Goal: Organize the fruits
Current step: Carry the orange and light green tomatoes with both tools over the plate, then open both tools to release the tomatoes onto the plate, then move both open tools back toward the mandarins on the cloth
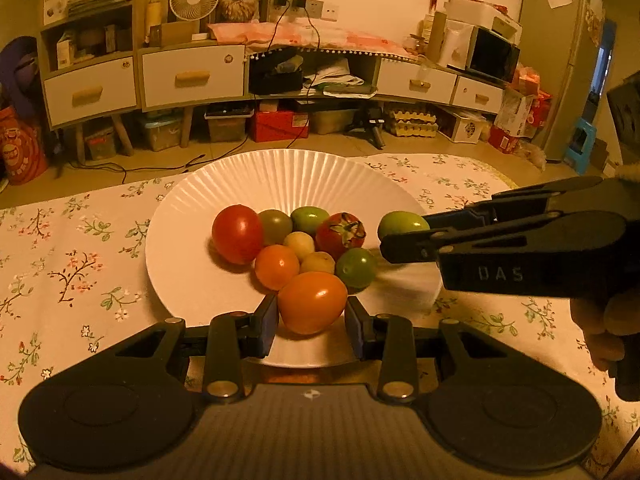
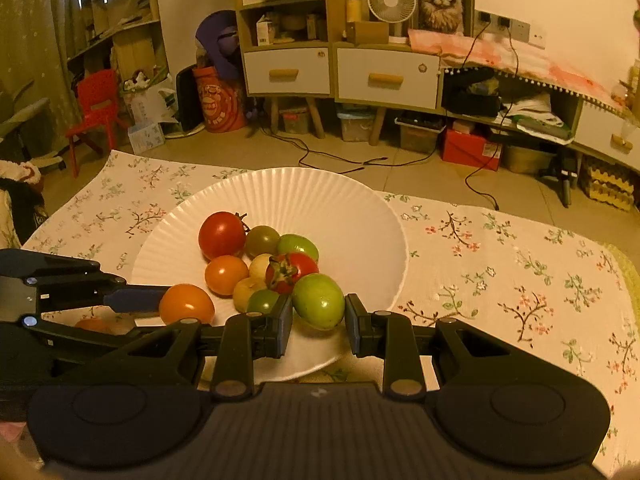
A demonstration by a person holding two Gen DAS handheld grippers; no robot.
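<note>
Presently both fruits are at the placing step: the left gripper [image 1: 312, 314] pinches an orange tomato [image 1: 313, 302] and the right gripper [image 2: 318, 314] a green tomato [image 2: 319, 300], each held over the white plate's [image 1: 280, 172] near rim beside the pile. Next, I judge, each needs lowering and a gentle release so nothing rolls off.

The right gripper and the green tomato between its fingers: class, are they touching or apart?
Touching. The right wrist view shows both fingers of the right gripper pressed against the sides of the green tomato, with no gap on either side.
</note>
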